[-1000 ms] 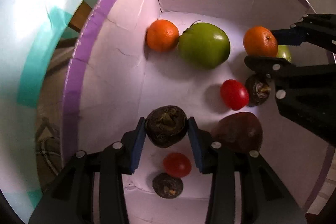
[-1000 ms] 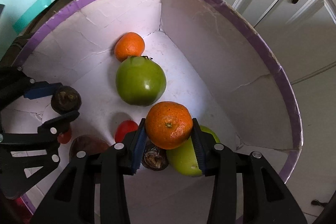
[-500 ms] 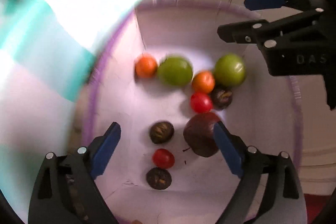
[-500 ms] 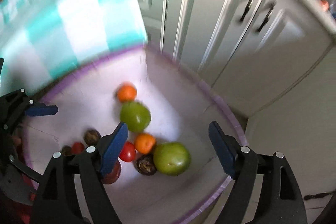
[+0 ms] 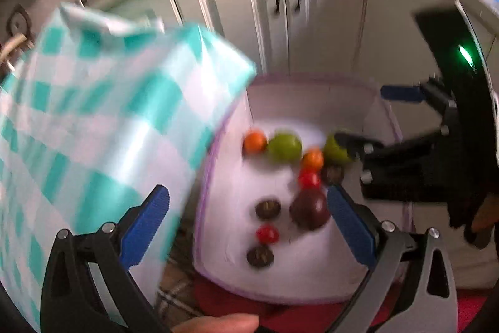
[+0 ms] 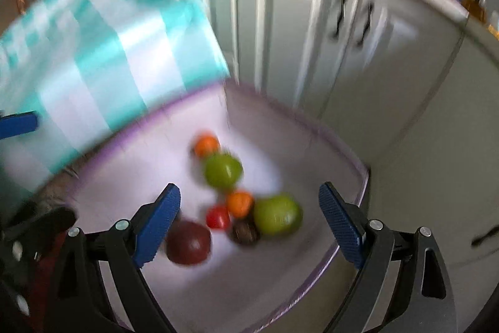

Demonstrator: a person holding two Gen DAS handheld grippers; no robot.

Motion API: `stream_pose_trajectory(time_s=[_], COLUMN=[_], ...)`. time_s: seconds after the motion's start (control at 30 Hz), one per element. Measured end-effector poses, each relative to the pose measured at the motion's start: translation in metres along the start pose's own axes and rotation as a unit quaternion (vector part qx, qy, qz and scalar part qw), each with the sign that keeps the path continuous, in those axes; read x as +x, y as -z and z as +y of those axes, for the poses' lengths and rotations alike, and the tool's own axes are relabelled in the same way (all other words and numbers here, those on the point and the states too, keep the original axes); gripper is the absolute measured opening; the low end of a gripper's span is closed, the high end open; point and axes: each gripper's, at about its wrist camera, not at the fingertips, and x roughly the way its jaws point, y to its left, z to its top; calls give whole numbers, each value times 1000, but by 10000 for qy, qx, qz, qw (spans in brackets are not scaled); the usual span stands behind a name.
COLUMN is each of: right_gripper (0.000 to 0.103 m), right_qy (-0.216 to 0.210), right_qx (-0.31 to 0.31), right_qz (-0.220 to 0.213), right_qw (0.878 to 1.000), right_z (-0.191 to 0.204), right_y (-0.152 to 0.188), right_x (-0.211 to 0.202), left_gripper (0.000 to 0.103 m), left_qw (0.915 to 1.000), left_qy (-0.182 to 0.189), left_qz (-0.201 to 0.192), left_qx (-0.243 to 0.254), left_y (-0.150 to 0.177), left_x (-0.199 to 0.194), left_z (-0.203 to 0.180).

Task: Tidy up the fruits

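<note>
Inside a white box (image 5: 312, 280) with a purple rim, we see the fruits lying loose on the floor of the box. At the far end sit an orange (image 5: 255, 141) and a green fruit (image 5: 284, 147), touching. Nearer, a second orange (image 5: 312, 159), a second green fruit (image 5: 335, 149), a red tomato (image 5: 308, 179) and a small dark brown fruit (image 5: 332, 173) cluster together. A large dark maroon fruit (image 5: 309, 209) lies just in front of that cluster. To its left run a brown fruit (image 5: 267, 208), another red tomato (image 5: 267, 234) and one more brown fruit (image 5: 259, 256), in a line towards us.

We hold the left hand-held gripper (image 5: 246, 223) above the box; its blue jaws have just been opening and stand spread wide with nothing between them. The right hand-held gripper (image 6: 249, 220) hangs over the cluster, and its jaws have likewise just been opening and are released, gripping nothing. Seen from the left camera, it shows at the right side of the box, partly hiding the second green fruit.

A teal and white checked cloth (image 5: 93, 120) hangs beside the left wall of the box. White cabinet doors (image 6: 312, 30) with dark handles stand behind. Both views are blurred.
</note>
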Motion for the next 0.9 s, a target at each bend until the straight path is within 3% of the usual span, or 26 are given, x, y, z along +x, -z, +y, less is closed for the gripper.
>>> stream_pose_trajectory(time_s=[0.1,0.23,0.5,0.9], right_gripper=[87,87,87,87], right_qy=[136,-165,-207,-263], right_qx=[215,634,443,440], right_qz=[835,1416,1413,1501], right_qw=[9962,9877,9888,9873], right_z=[-2,-3,13,15], right_y=[8,28,30,27], right_x=[36,59,61,68], left_gripper=[101,101,101,101], left_qw=[9984,9949,9925,9915], left_qy=[205,255,286,291], left_qz=[486,868,1135,1208], left_qx=[-222,-445,-348,-384], left_y=[16,23,30,33], left_x=[27,45,57,63], left_z=[6,16,14,18])
